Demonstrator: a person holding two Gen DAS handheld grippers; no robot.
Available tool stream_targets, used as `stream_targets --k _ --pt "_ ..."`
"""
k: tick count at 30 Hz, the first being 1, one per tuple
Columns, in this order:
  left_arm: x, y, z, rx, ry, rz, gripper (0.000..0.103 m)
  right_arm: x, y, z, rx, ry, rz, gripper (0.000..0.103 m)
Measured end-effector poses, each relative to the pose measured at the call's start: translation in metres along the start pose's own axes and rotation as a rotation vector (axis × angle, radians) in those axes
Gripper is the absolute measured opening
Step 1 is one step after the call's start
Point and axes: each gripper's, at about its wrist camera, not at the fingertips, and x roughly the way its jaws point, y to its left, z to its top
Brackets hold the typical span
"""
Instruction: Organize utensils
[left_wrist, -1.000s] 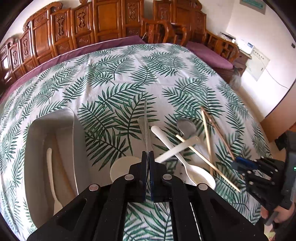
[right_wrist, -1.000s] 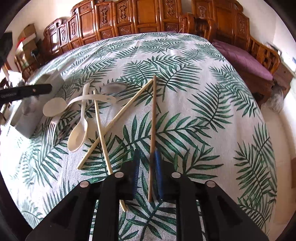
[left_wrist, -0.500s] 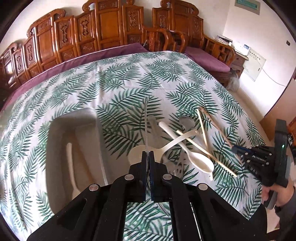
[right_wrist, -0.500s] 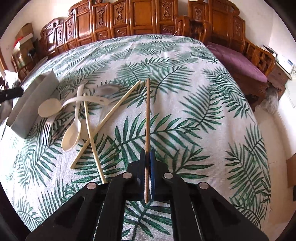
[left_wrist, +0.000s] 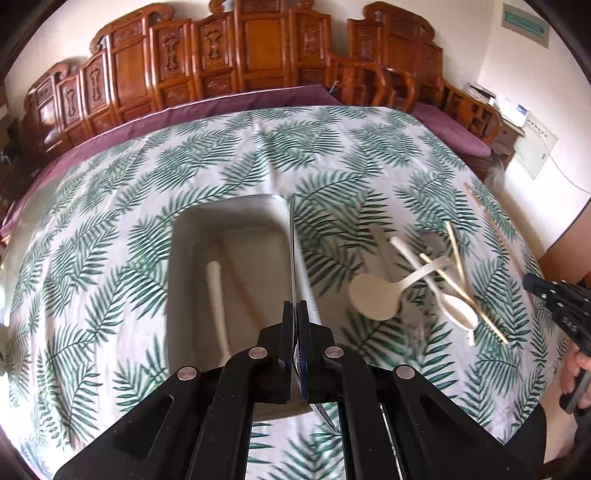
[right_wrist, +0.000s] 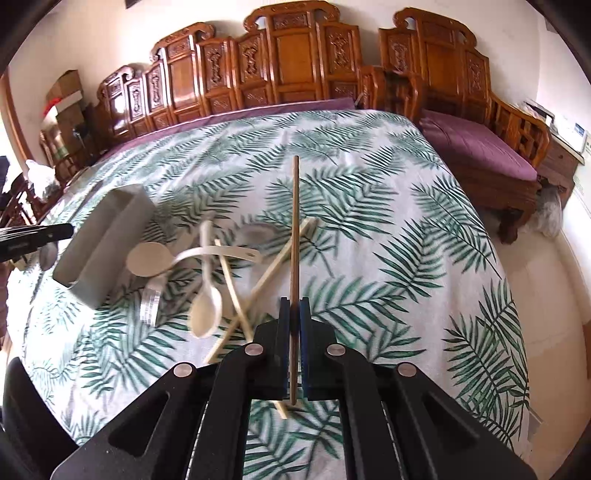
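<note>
We note the left gripper (left_wrist: 294, 317) clenched on a thin metal utensil (left_wrist: 293, 251), seen edge-on so we cannot tell knife from spoon or fork; its long axis runs straight out of the jaws toward 12 o'clock. The grey tray (left_wrist: 192, 258) lies directly beneath and to the 10–11 o'clock side of this claw, its right wall almost under the blade-like edge, so we judge the coming release turns on shifting slightly toward 9 o'clock so the piece drops inside the wall, not on it. A pale plastic utensil (left_wrist: 216, 291) already lies lengthwise in the tray, roughly parallel to the held piece. The right gripper (right_wrist: 294, 314) is clamped on a dark wooden chopstick (right_wrist: 295, 221), slender, round, matte, pointing to 12 o'clock and lifted clear of the cloth. From this claw the tray sits at 10 o'clock, well apart; the left hand is plainly nearer. Between them, at 10–11 o'clock, lies the remaining heap: cream plastic spoons (right_wrist: 207, 310), smooth and glossy, pale chopsticks (right_wrist: 229, 280) crossing them, and a metal fork (right_wrist: 151, 302), blurred. All rests on a palm-leaf tablecloth (right_wrist: 388, 258), soft and slightly wrinkled.
</note>
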Motion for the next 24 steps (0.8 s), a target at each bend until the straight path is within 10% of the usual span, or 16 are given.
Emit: stream_targets --k 24 --pt "0.005 0.048 -0.003 -0.072 -0.002 -0.011 0.002 0.021 0.185 0.029 -0.162 0.037 0.167 0.006"
